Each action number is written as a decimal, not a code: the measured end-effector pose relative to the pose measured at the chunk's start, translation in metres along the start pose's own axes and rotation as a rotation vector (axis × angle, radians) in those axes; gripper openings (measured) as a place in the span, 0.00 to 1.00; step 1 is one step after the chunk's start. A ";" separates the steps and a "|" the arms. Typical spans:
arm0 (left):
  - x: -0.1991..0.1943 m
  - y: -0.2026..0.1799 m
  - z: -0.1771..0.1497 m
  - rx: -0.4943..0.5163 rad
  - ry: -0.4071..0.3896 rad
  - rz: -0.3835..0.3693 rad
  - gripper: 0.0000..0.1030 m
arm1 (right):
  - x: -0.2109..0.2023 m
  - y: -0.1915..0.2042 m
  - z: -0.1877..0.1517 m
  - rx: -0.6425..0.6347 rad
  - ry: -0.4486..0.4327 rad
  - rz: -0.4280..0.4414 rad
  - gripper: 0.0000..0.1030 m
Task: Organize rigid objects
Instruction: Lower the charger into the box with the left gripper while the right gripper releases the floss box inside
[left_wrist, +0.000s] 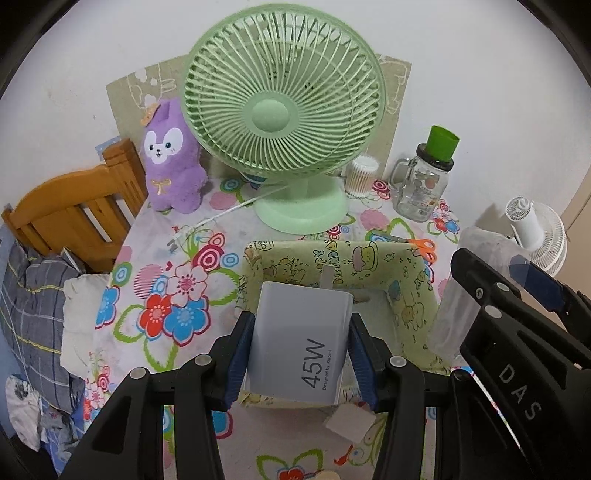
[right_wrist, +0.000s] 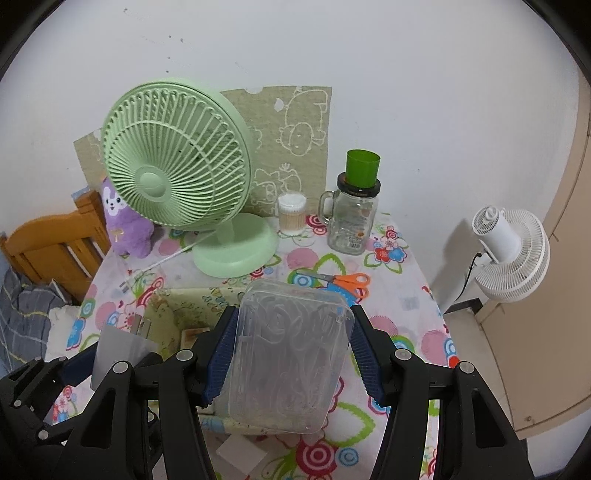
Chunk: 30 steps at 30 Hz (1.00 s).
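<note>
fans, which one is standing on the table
The green desk fan, its round base resting on the floral tablecloth. The white fan sits off the table's right edge, beside the wall.

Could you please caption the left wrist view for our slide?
Left tongs grip a white 45W charger above the green fabric box.

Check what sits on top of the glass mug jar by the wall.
A green plastic cup stands upright on the dark lid of the glass mug jar. The cup's inside cannot be seen from either view.
</note>
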<state>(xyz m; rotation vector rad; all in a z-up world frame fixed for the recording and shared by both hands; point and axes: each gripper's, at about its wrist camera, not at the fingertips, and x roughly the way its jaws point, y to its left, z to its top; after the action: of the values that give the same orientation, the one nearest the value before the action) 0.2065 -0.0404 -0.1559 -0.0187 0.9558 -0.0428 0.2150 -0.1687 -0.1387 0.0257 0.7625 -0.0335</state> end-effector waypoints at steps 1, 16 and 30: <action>0.004 -0.001 0.001 0.001 0.003 0.002 0.50 | 0.004 0.001 0.001 -0.002 0.003 0.000 0.60; 0.064 -0.009 -0.005 -0.014 0.091 0.014 0.50 | 0.068 0.011 -0.009 -0.028 0.092 0.014 0.60; 0.098 -0.002 0.000 -0.051 0.120 0.006 0.50 | 0.109 0.019 -0.006 -0.075 0.145 0.032 0.73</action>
<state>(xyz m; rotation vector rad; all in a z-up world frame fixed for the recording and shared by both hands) 0.2633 -0.0471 -0.2357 -0.0606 1.0771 -0.0138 0.2904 -0.1513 -0.2178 -0.0309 0.9078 0.0275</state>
